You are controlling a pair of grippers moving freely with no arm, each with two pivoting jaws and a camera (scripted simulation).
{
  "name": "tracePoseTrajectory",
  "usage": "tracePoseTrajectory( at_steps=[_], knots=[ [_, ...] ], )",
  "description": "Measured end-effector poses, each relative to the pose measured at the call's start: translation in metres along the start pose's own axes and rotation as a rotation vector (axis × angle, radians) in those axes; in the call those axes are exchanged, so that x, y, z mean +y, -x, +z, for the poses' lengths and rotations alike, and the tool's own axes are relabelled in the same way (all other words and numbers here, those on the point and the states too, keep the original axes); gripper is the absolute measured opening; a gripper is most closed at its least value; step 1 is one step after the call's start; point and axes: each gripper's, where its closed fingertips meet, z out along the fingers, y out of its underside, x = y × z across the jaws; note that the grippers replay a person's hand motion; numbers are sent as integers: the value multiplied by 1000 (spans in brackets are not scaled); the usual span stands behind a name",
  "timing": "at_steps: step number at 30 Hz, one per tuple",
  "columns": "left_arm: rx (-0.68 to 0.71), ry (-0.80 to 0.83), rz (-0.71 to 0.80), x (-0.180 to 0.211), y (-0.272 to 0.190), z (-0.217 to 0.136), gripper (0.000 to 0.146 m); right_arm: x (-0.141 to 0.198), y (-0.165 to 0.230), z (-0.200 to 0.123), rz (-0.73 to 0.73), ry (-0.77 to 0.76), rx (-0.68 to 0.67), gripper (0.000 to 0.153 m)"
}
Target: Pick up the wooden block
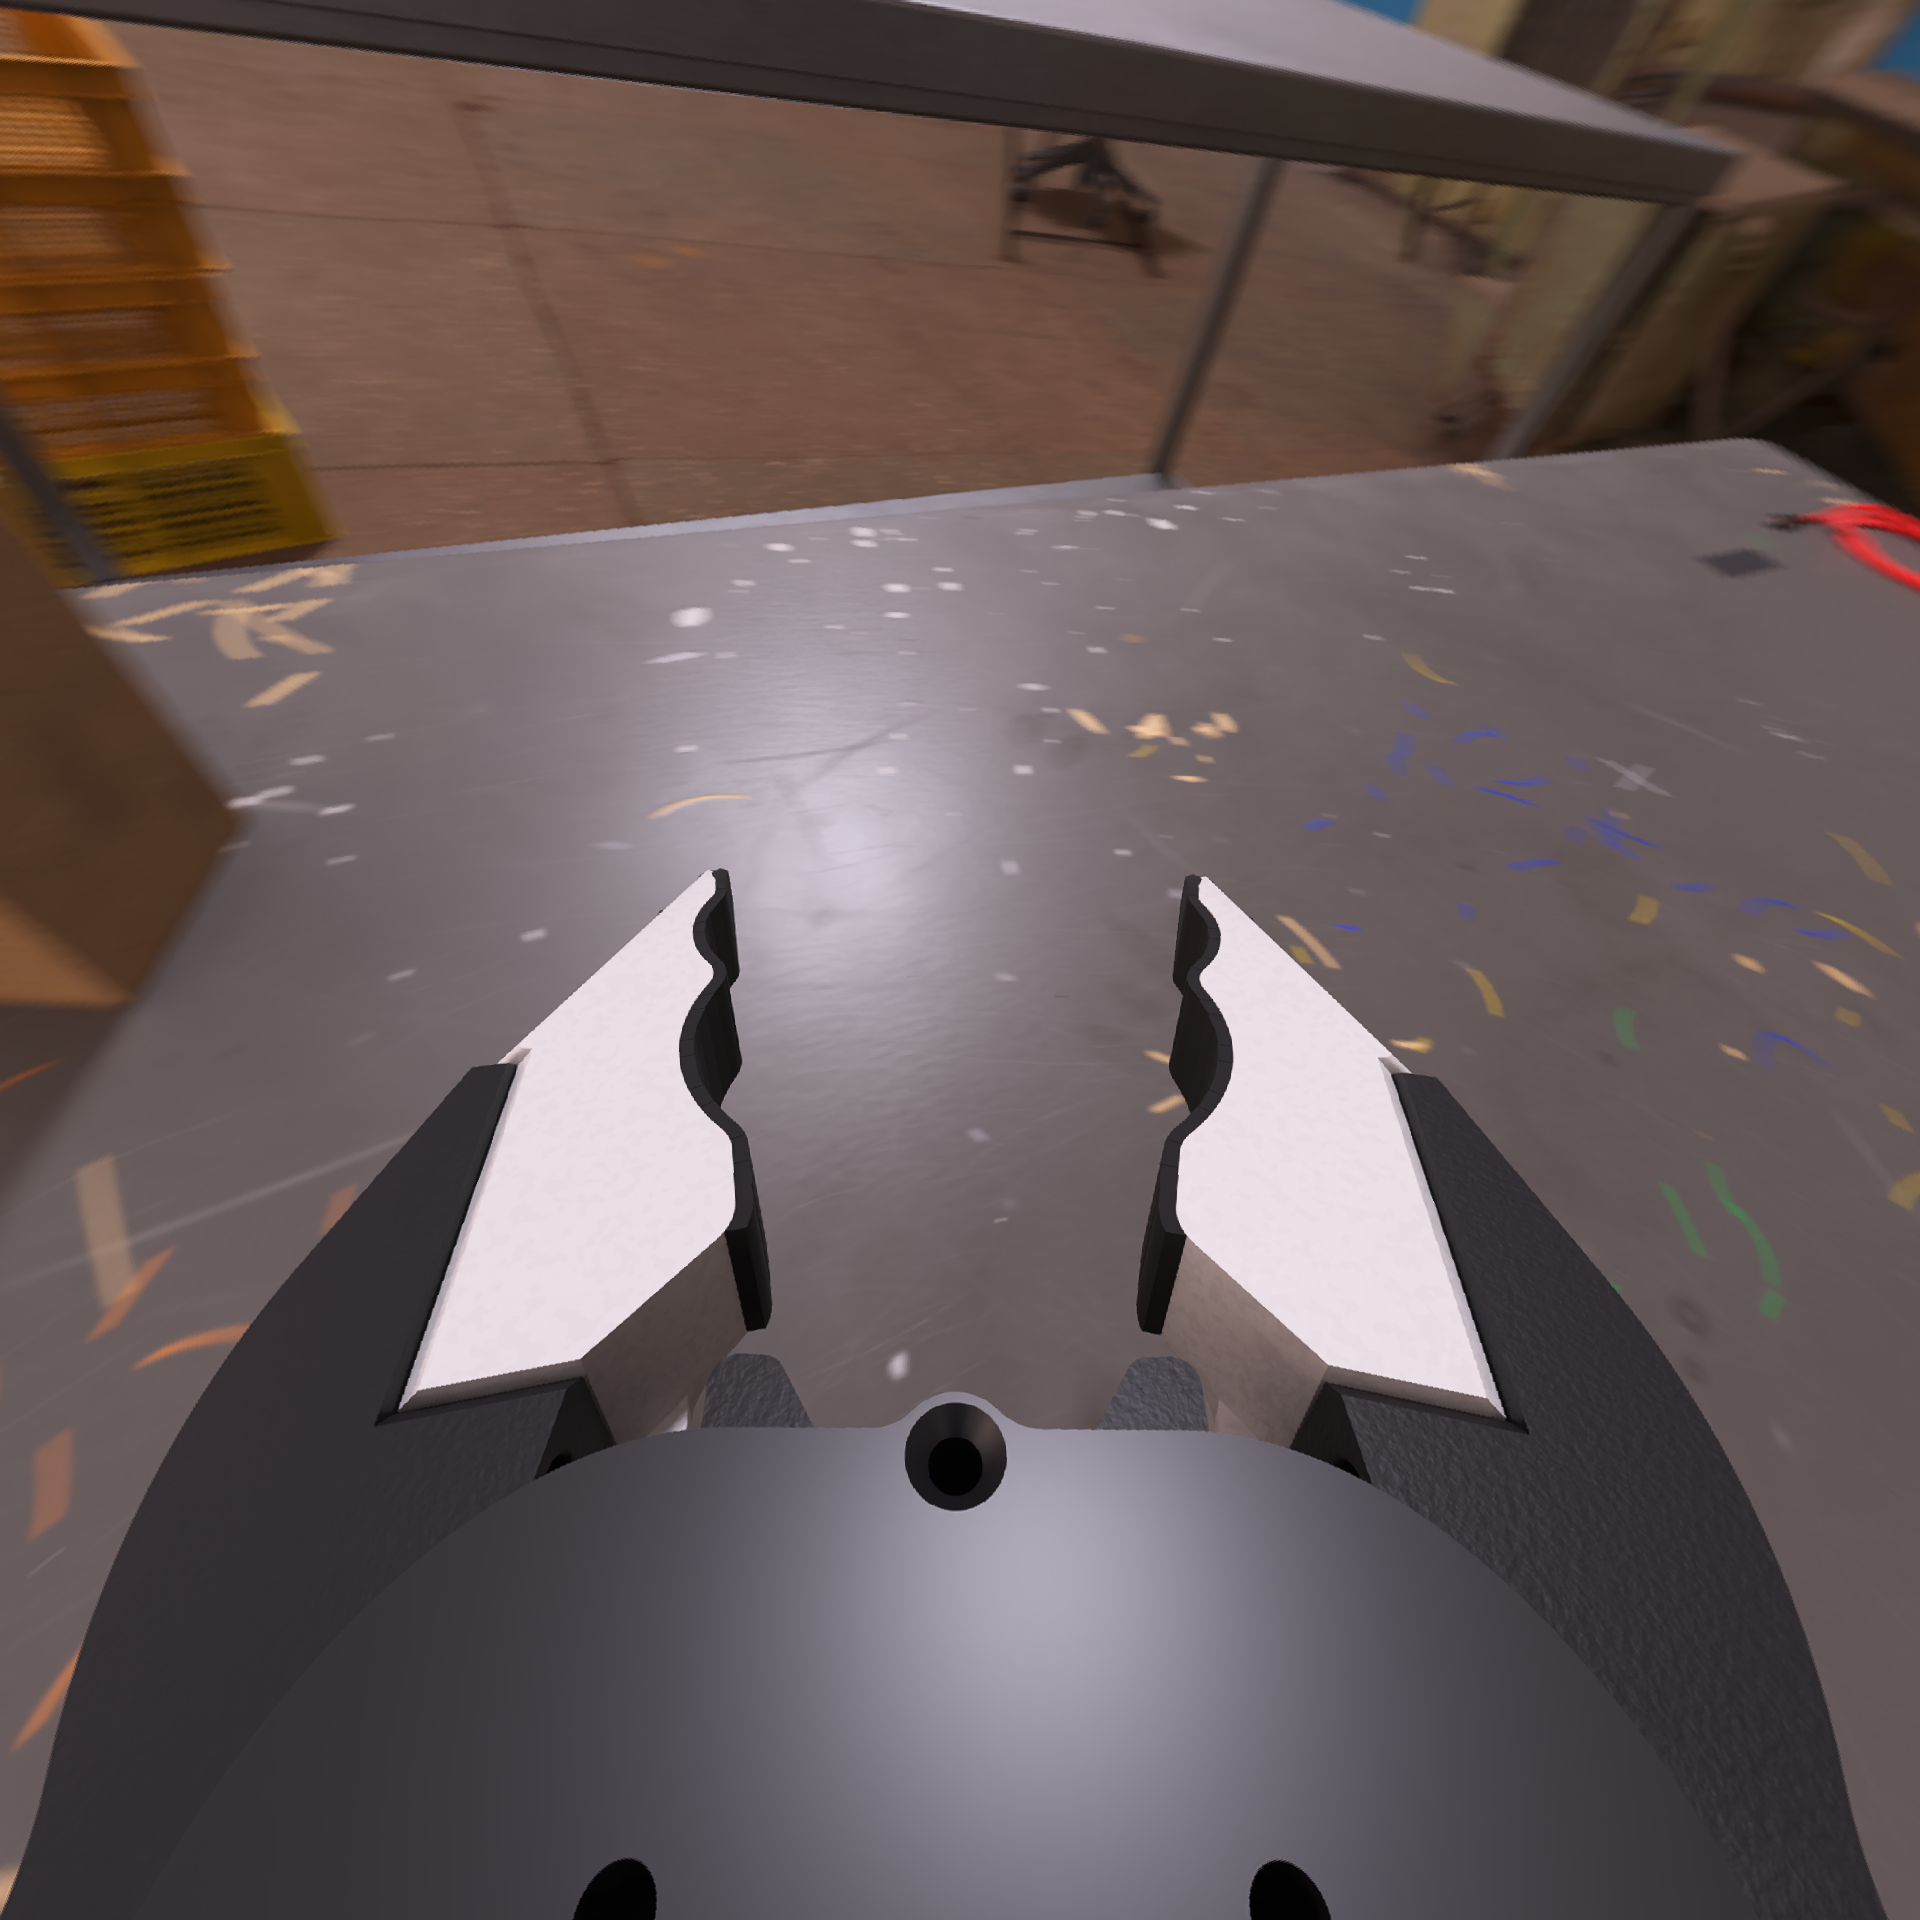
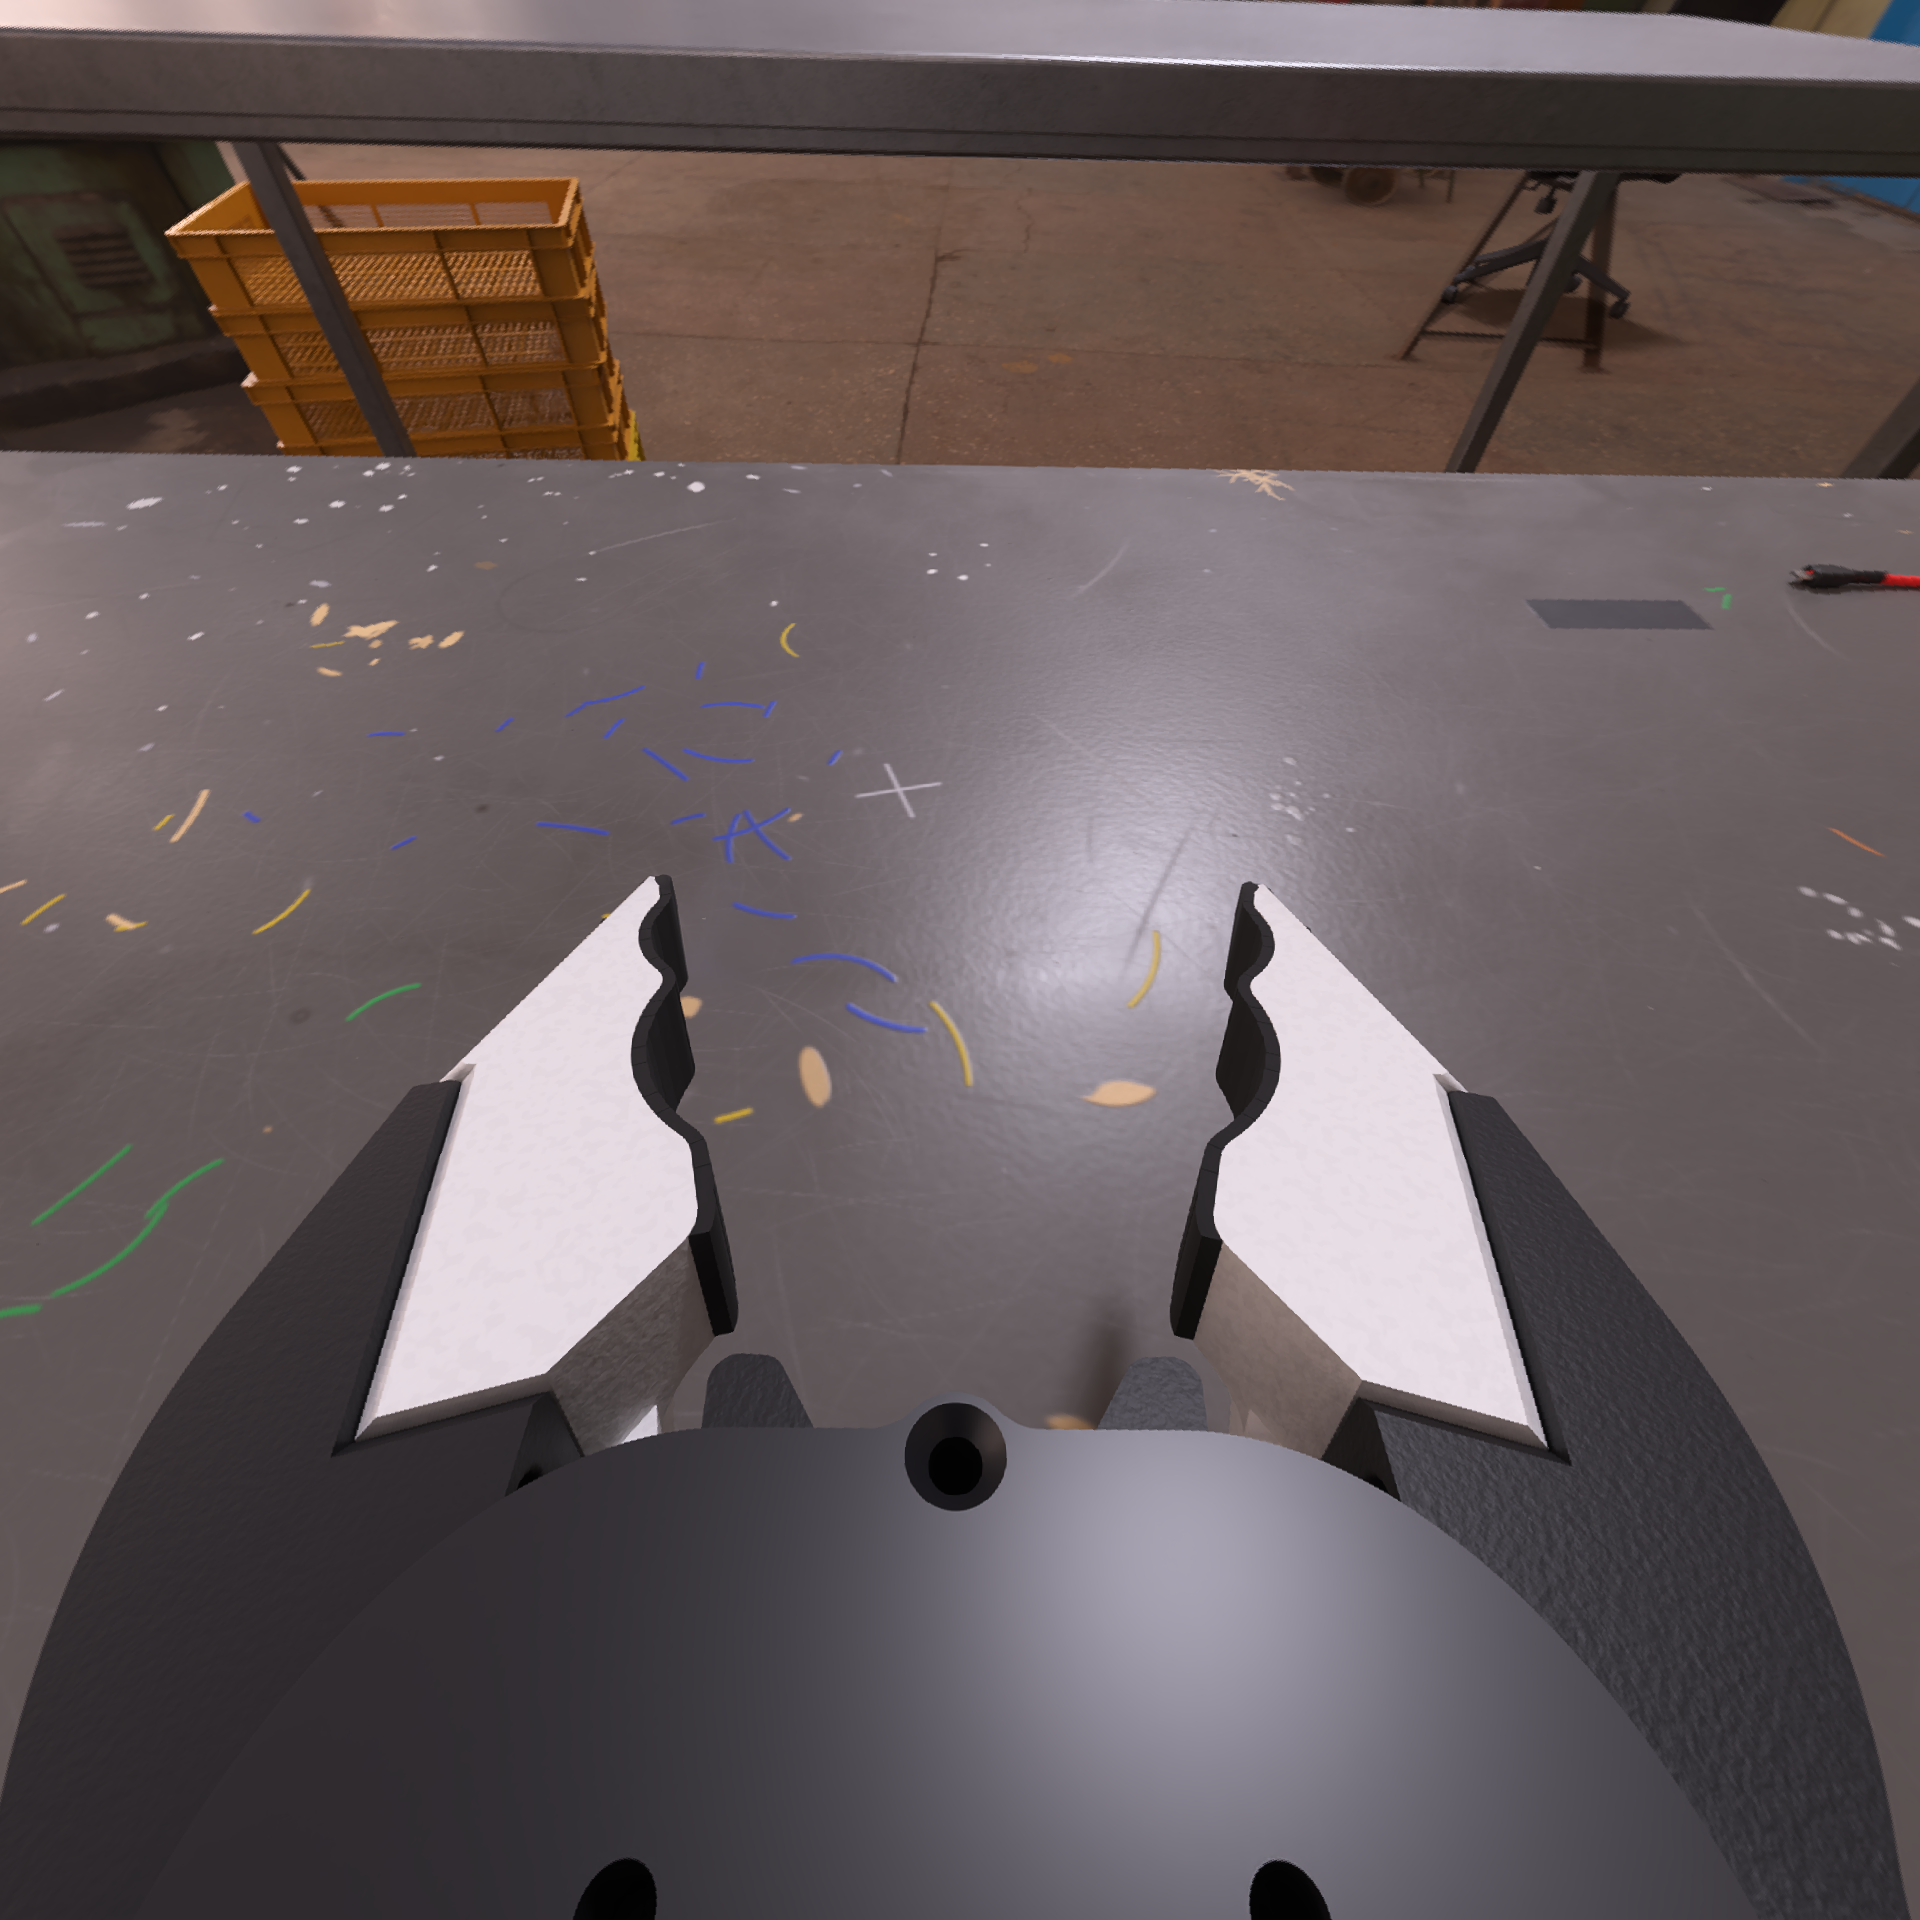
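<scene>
The wooden block [image 1: 83, 790] is a plain brown box at the left edge of the left wrist view, blurred and cut off by the frame, resting on the grey table [image 1: 935, 675]. My left gripper [image 1: 956, 883] is open and empty, well to the right of the block and above the table. My right gripper [image 2: 954, 888] is open and empty above the table [image 2: 1351, 675]. The block does not show in the right wrist view.
A red-handled tool [image 2: 1860, 578] lies at the table's far right; it also shows in the left wrist view [image 1: 1870, 540]. Stacked orange crates [image 2: 416, 322] stand on the floor beyond the far edge. A grey shelf [image 2: 935, 94] runs overhead on slanted legs. Paint flecks mark the tabletop.
</scene>
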Motion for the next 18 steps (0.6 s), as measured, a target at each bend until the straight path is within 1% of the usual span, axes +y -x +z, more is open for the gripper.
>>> tracePoseTrajectory(
  at_steps=[3,9,13,18],
  knots=[
    [-180,-11,-3,-6,35,-18,85,1,10,8,-30,11,-21,105],
    [-471,-58,-65,-20,95,-61,85,-1,34,23,-83,14,-84,104],
    [-602,-63,-122,-24,131,-85,88,-6,45,30,-85,3,-117,104],
    [-712,-30,-172,-22,169,-103,91,-12,47,36,-78,-14,-125,104]
  ],
)
